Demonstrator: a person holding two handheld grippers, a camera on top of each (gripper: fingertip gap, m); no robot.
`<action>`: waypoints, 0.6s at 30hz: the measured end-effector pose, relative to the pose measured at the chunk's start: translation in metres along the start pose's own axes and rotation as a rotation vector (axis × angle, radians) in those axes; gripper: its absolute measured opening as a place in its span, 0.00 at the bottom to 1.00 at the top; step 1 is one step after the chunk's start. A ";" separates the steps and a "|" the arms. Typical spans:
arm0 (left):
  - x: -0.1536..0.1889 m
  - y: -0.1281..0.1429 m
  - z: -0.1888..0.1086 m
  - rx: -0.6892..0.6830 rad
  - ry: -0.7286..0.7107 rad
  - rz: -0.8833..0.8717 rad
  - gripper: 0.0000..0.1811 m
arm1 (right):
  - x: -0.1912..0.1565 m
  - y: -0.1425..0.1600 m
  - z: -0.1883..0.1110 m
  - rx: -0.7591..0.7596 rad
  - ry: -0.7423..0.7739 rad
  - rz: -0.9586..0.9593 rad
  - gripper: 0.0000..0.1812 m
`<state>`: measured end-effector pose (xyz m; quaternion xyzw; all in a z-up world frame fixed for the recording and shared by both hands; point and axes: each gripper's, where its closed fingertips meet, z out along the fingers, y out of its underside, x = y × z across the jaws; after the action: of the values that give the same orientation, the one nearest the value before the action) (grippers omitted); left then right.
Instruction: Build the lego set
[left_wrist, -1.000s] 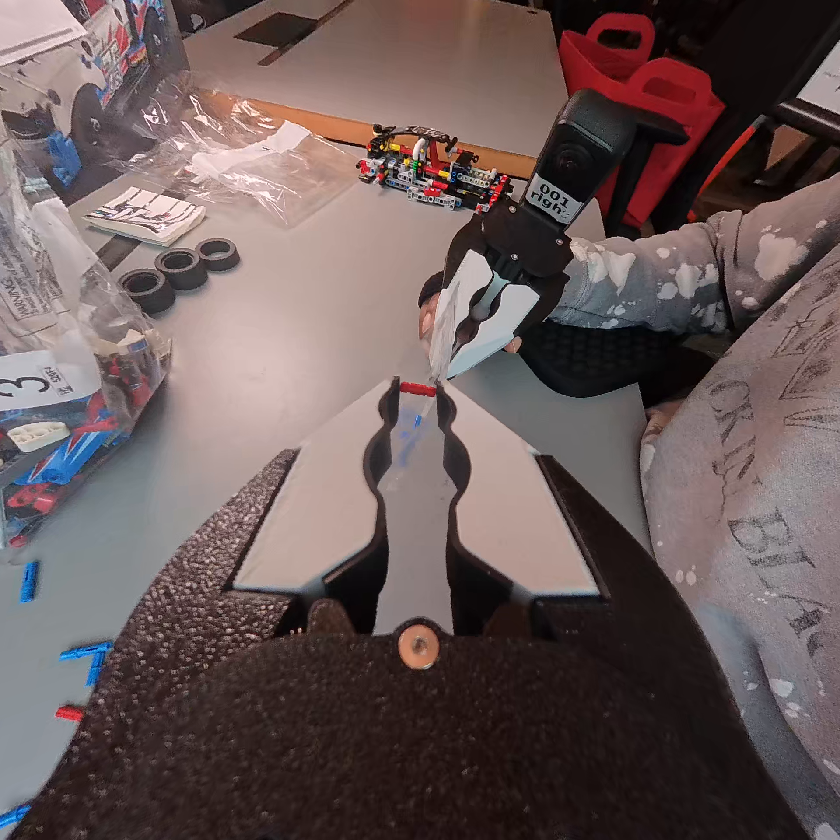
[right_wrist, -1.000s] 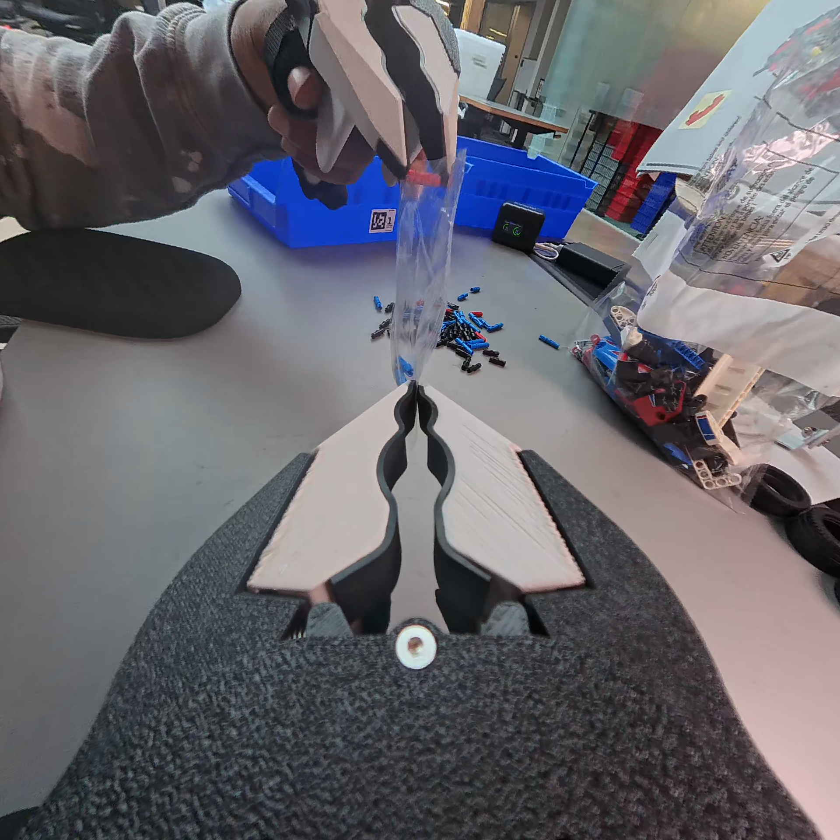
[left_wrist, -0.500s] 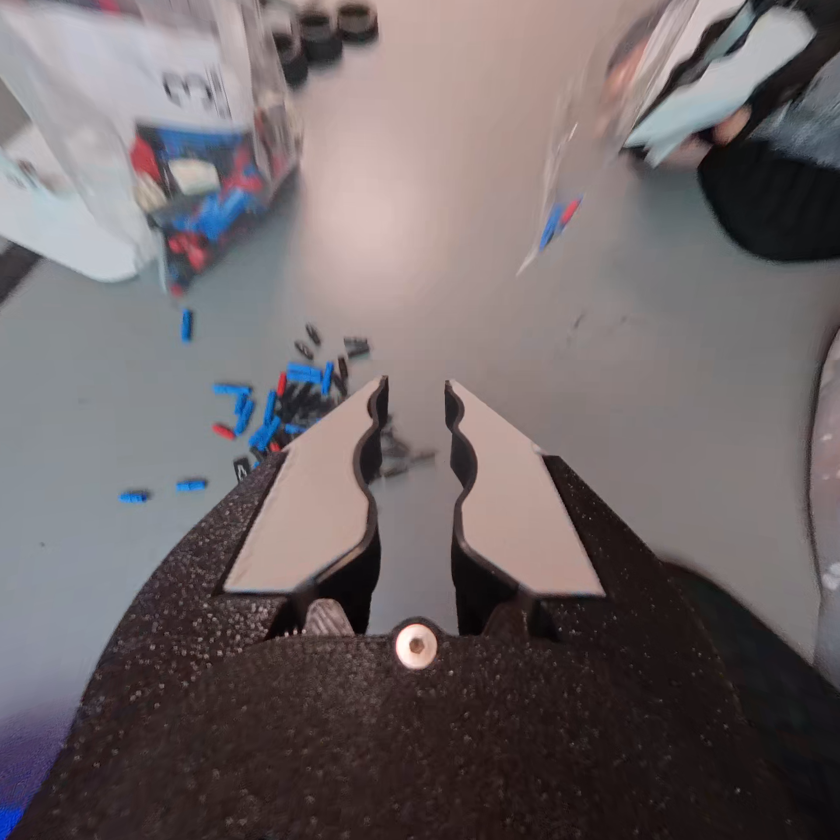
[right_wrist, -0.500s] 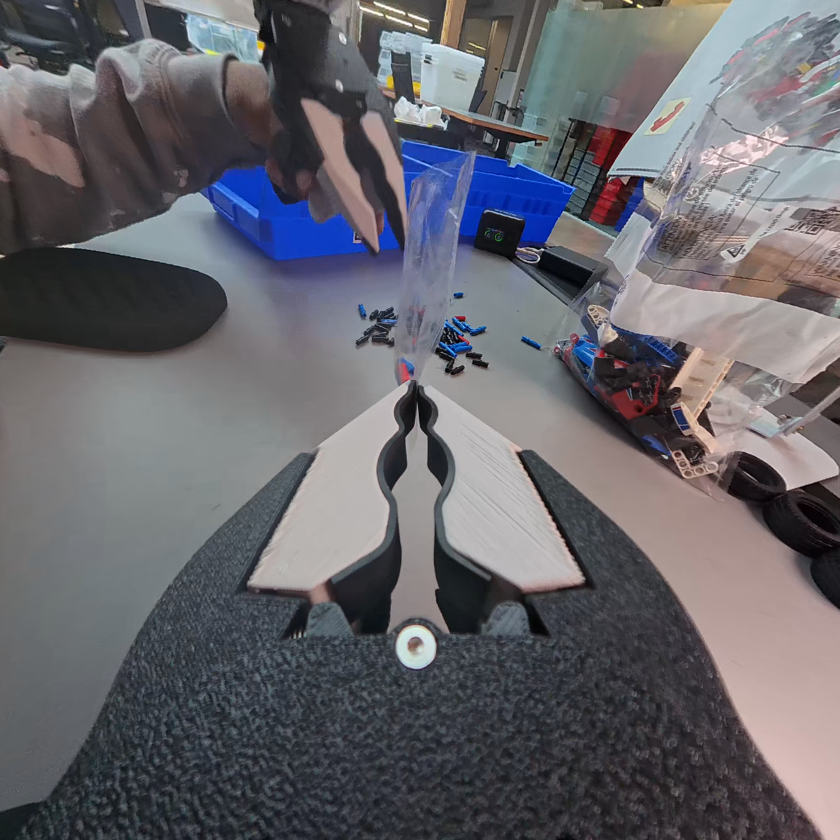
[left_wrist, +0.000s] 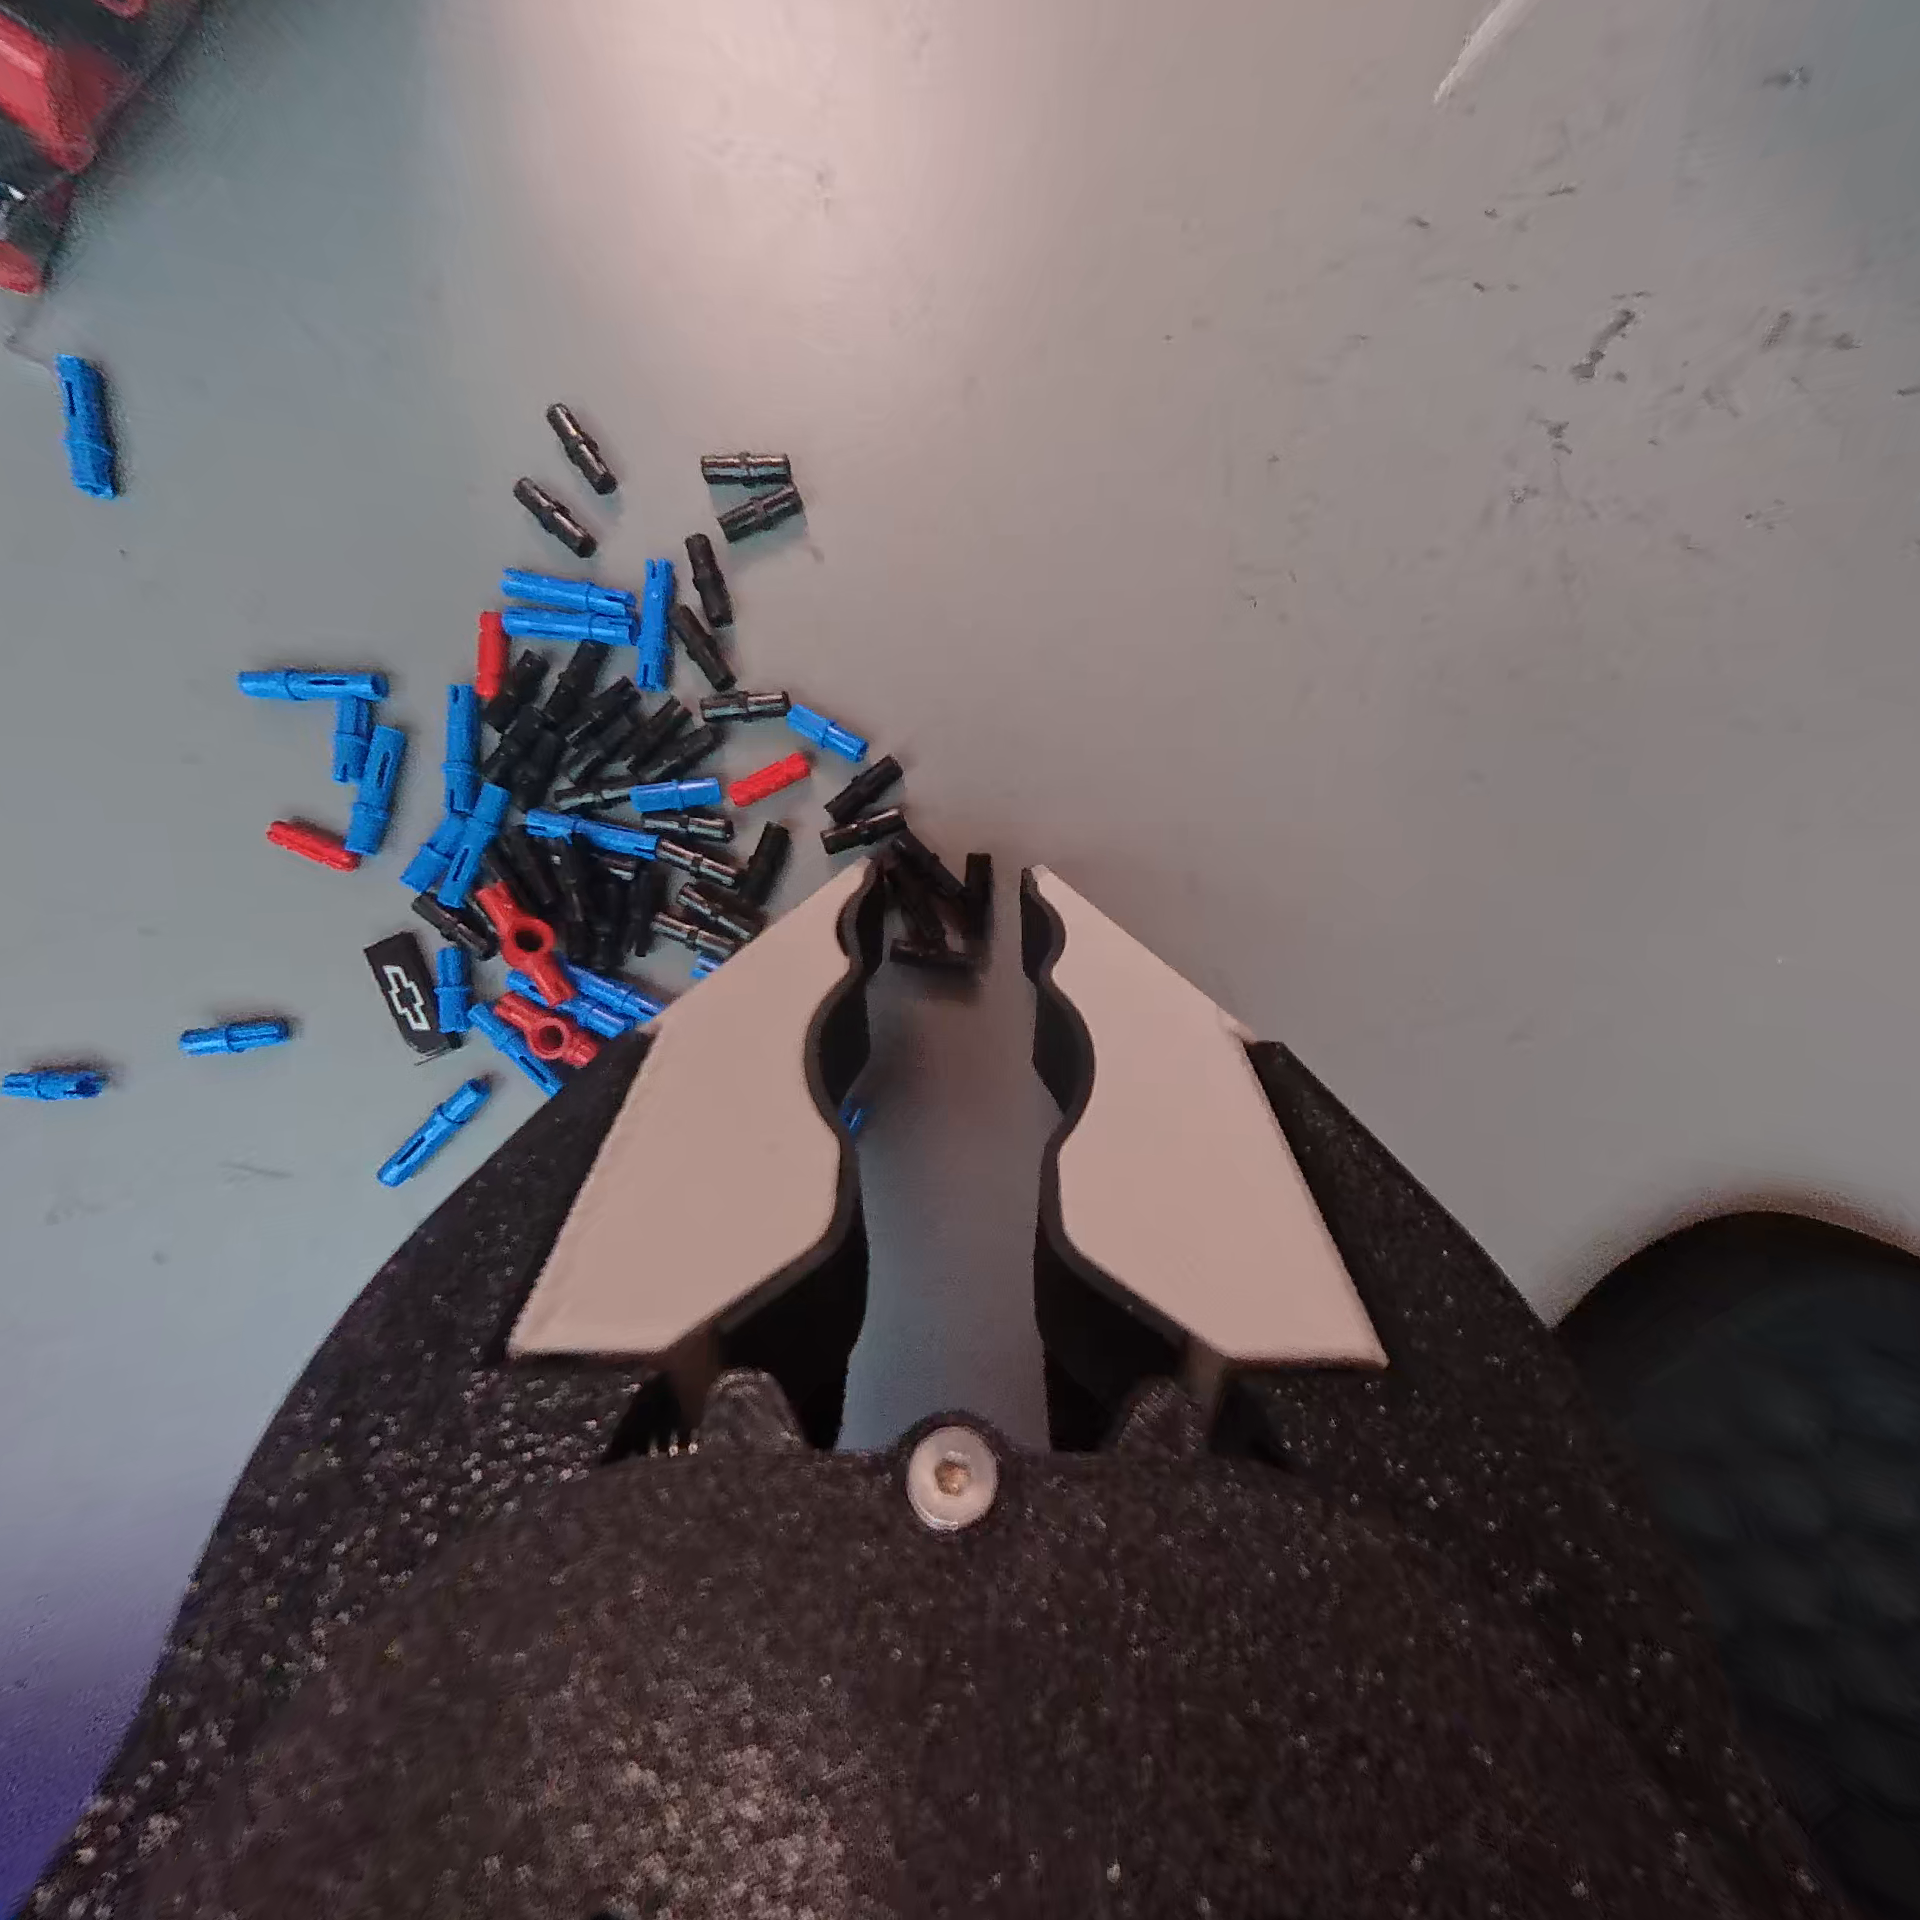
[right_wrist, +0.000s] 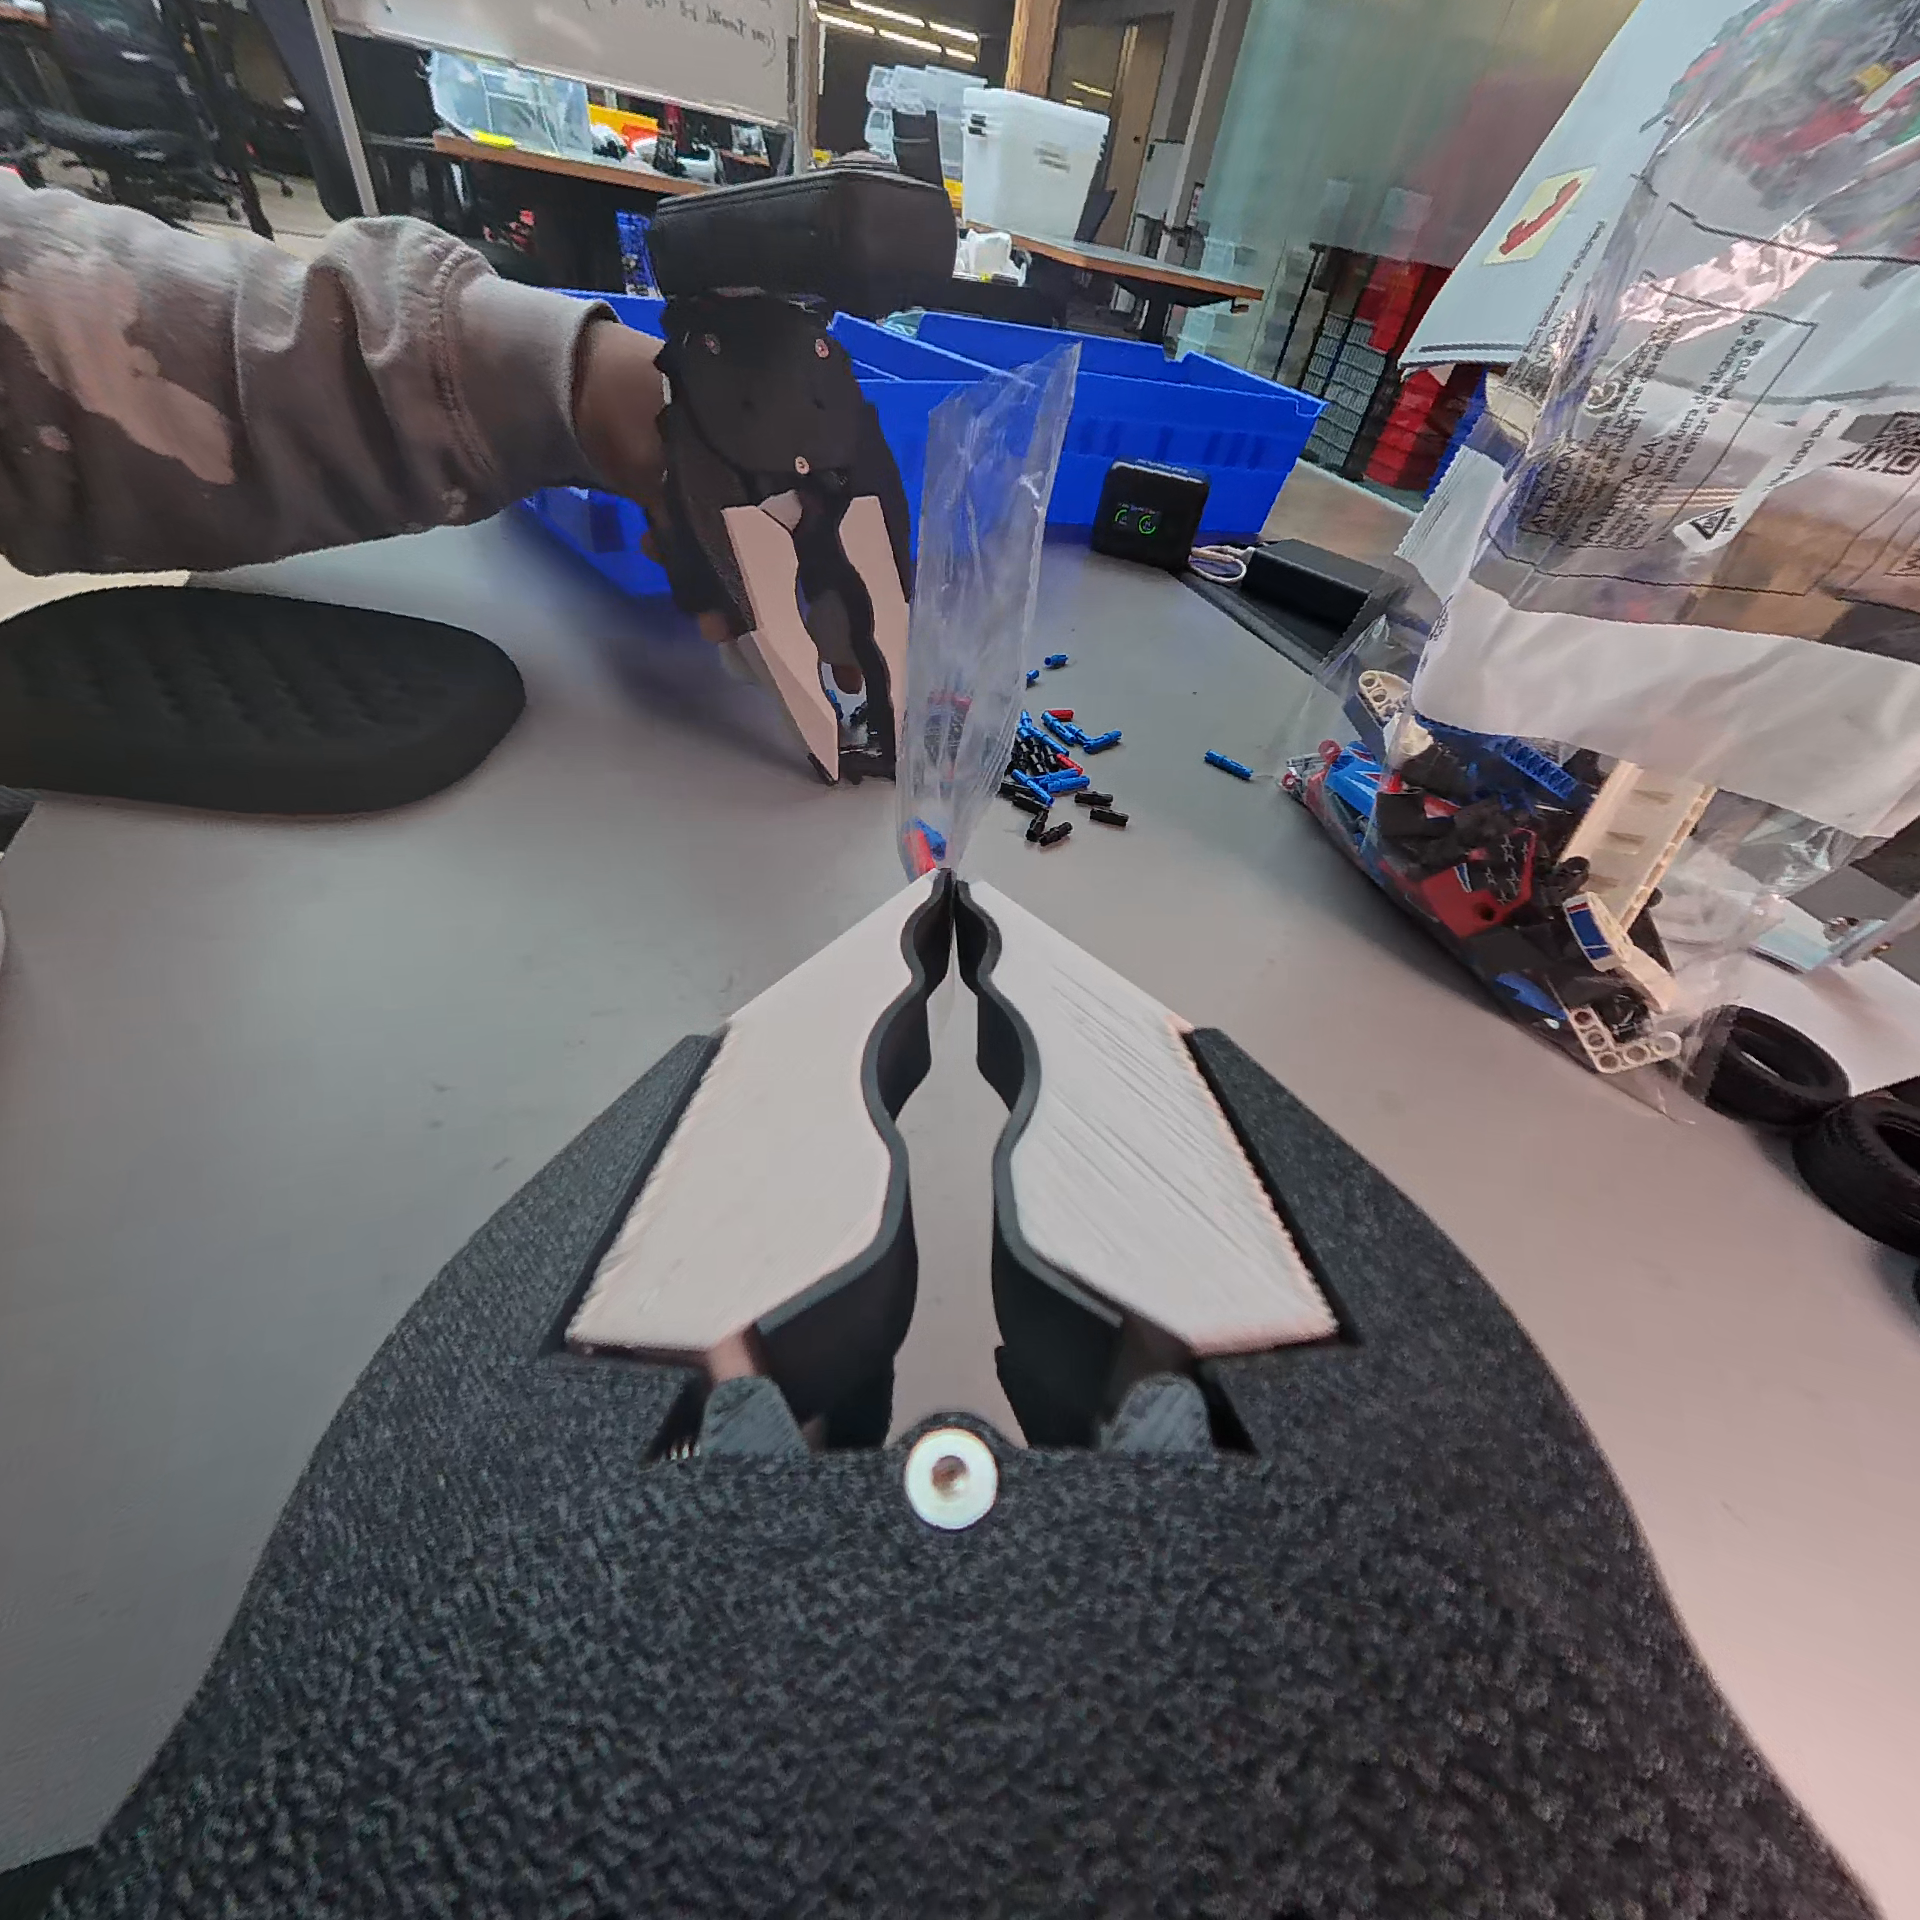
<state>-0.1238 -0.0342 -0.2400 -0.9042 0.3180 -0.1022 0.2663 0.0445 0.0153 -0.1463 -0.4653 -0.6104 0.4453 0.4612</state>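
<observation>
A pile of small black, blue and red lego pins (left_wrist: 603, 790) lies on the grey table. My left gripper (left_wrist: 951, 883) is open, pointing down at the table, with a few black pins (left_wrist: 935, 904) between its tips at the pile's right edge. It also shows in the right wrist view (right_wrist: 857, 764), tips at the table. My right gripper (right_wrist: 953, 883) is shut on the bottom corner of a small clear plastic bag (right_wrist: 982, 582), which stands upright with a few red and blue pieces low inside. The pin pile (right_wrist: 1055, 764) lies just behind the bag.
A large clear bag of lego parts (right_wrist: 1538, 852) and black tyres (right_wrist: 1829, 1112) lie at the right. Blue bins (right_wrist: 1132, 426) and a small black device (right_wrist: 1148, 514) stand at the back. A black pad (right_wrist: 229, 696) lies at the left, under a person's sleeve (right_wrist: 270, 384). One gripper's finger ends stand about 20 cm off the other's.
My left gripper let go of the top of the small bag, opened, and swung down to the pin pile. My right gripper still holds the bag's bottom corner.
</observation>
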 end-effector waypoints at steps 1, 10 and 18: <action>0.000 0.000 0.000 -0.007 0.008 -0.004 0.14 | 0.000 0.000 0.000 -0.001 0.000 0.001 0.00; 0.003 0.001 -0.001 -0.004 0.002 -0.021 0.08 | 0.001 0.001 -0.001 -0.001 -0.003 0.005 0.00; 0.004 0.001 -0.002 -0.012 -0.026 -0.003 0.08 | 0.000 0.001 -0.001 -0.002 -0.004 0.002 0.00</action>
<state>-0.1221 -0.0381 -0.2392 -0.9074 0.3138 -0.0890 0.2650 0.0451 0.0157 -0.1468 -0.4654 -0.6112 0.4462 0.4590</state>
